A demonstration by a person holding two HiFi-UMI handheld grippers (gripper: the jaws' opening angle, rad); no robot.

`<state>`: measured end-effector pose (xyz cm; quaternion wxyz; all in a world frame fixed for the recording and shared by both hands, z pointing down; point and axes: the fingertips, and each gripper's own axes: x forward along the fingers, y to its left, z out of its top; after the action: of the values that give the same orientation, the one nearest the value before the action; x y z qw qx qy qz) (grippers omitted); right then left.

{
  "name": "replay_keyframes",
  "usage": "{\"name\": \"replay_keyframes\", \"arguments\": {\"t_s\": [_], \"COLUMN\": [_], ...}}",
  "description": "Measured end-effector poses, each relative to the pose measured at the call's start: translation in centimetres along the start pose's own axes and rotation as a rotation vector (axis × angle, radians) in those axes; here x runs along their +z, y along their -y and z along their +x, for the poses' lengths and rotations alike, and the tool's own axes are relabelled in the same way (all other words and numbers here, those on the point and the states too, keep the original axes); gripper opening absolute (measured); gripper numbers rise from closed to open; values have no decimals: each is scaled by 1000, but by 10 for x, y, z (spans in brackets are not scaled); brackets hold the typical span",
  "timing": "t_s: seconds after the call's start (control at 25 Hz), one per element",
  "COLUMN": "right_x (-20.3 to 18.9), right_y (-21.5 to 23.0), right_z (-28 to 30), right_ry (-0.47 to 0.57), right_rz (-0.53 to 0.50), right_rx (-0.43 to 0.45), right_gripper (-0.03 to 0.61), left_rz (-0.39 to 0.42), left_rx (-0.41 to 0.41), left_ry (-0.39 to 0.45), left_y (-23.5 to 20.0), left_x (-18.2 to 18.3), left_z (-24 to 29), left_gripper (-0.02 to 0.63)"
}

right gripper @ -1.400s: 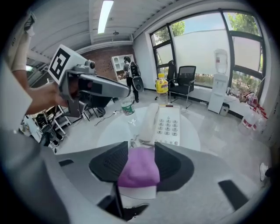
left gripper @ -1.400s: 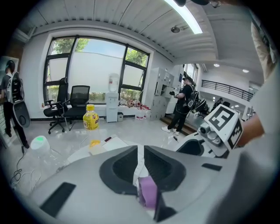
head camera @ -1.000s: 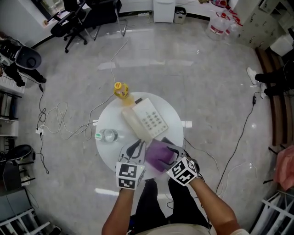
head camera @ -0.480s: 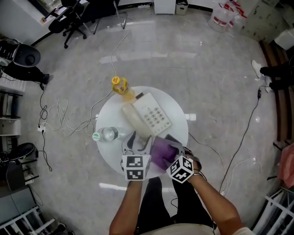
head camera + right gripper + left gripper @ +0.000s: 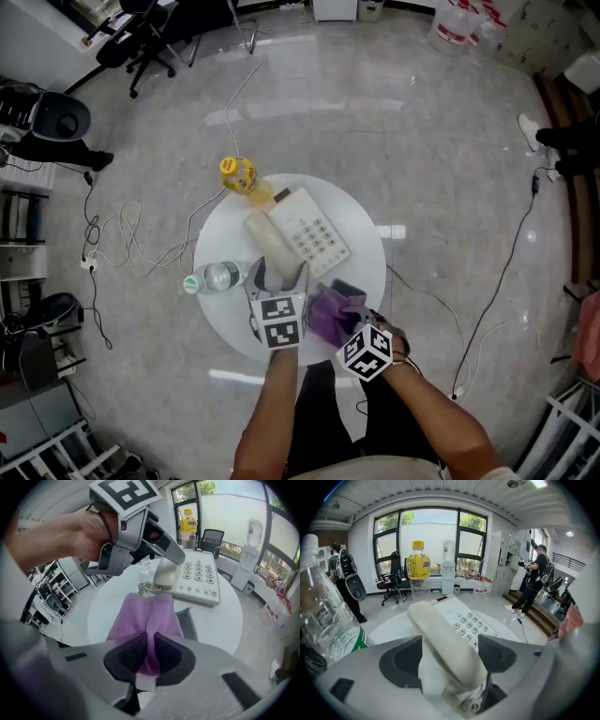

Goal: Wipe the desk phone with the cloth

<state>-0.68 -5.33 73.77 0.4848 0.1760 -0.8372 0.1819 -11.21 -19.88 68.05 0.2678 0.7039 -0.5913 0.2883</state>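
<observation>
Desk phone [image 5: 307,236], cream-white with rows of pale grey keys, sits near the middle of the round white surface [image 5: 367,272]. Its handset [image 5: 269,247] rests in the cradle along the phone's left side, and a coiled cord bunches at the near end.

We see the left tool [image 5: 279,276] at that near end. Its jaws are opening wide, with the handset's end between them and the pads apart from it on both sides. The right tool [image 5: 343,326] is just beside the phone's near corner. Its jaws are closing on a raised fold of the purple cloth [image 5: 330,311], and the pads look pressed into the fabric. The rest of the cloth lies loosely crumpled on the surface, just short of the phone.

We judge that the cloth is being picked up and that wiping has not begun. The next move likely calls for carrying the cloth onto the keypad or handset. The left tool may need to steady the phone so it does not slide.

A clear water bottle [image 5: 214,277] lies to the left of the phone. A yellow drink bottle [image 5: 240,177] stands at the far edge.
</observation>
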Motion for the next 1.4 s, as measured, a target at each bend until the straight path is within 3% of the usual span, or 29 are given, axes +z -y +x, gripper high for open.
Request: {"name": "replay_keyframes", "arguments": {"t_s": [0.24,0.44,0.8,1.12,1.28,1.4], "right_x": [3,2,-3,-4,5,15], "right_y": [1,2,16,40,47,53], "right_z": [-12,-23,-44,-69,-78,-89], "right_ry": [47,80,113,183,312,443], "right_rz": [47,64,134,280,534,759], "right_rx": [3,-10,-43,-50,57,163], "right_gripper": [29,31,34,34,34,34], "left_rz": [-42,-44,-140,-351,-463,-661], "left_rx": [24,99,122,-18,-152,-309], "left_ry": [-42,-51,-54,-24,49,117], "left_y": [0,-7,-10,-17,-12,-5], "left_x": [2,2,3,8,16,17], "left_z": [13,22,25,8,-7,-18], "left_gripper": [347,350,345,262,237,230]}}
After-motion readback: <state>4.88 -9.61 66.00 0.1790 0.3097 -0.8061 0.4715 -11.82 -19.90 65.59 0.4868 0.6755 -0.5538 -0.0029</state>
